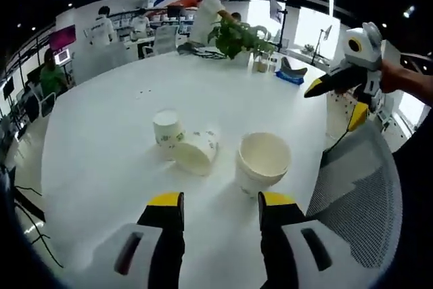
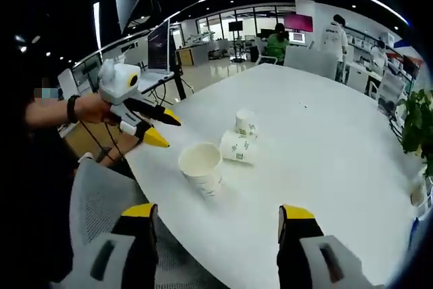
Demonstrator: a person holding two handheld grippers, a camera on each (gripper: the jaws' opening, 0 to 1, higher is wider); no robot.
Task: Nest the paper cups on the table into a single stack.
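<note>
Both grippers, left and right, gape open and empty above the white table, with three paper cups ahead: one upright cup nearest, one tipped cup beyond, one inverted cup touching it.

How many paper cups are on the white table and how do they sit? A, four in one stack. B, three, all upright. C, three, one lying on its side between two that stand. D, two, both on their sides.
C: an open upright cup, a tipped cup on its side, and a third standing cup sit on the white table.
</note>
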